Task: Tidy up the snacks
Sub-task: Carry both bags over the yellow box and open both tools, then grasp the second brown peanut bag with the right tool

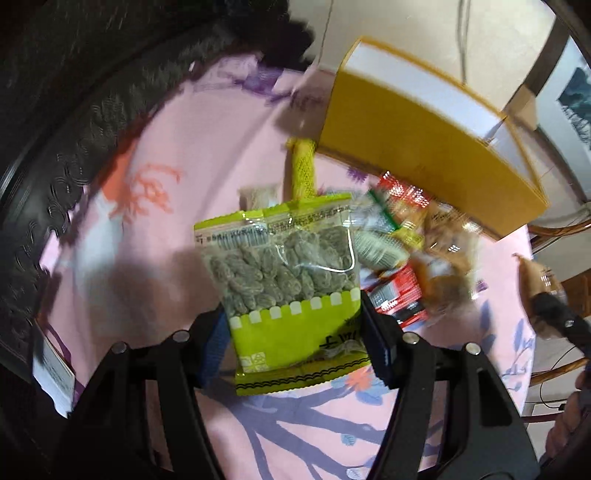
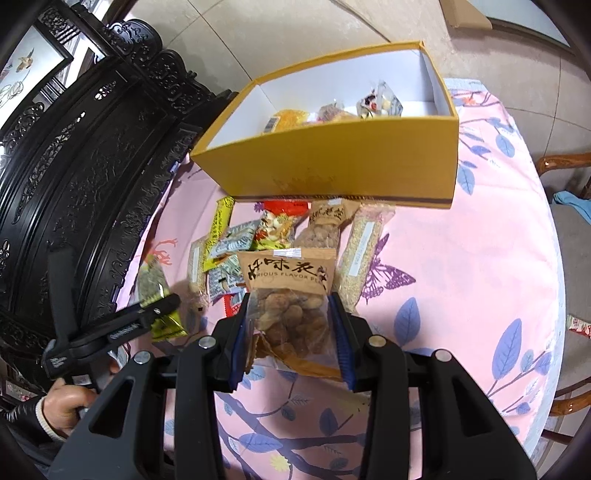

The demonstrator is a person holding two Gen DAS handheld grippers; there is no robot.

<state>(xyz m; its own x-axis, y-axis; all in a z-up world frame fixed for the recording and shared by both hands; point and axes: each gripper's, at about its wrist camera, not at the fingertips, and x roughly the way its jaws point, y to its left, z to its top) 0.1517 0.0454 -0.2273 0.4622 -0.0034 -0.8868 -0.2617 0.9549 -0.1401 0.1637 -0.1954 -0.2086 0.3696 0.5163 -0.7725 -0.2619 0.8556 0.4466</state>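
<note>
L gripper (image 1: 291, 332) clamped on green pkt (image 1: 284, 280) | R gripper (image 2: 291, 332) clamped on brown pkt (image 2: 290, 295) | yellow box (image 2: 351, 173) ahead of both, R nearer

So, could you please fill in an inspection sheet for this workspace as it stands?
Surface: table with pink floral cloth, mostly bare on the right.
Job's things: yellow box, open, a few snacks already inside; loose snack packets piled in front of it.
Clutter: one small packet at the table's right edge.
Grippers: left gripper shut on the green packet; right gripper shut on the brown peanut bag; both bags appear to be off the cloth.
Cables: thin cables by the chair.
Surroundings: dark carved cabinet, wooden chairs, tiled floor.
</note>
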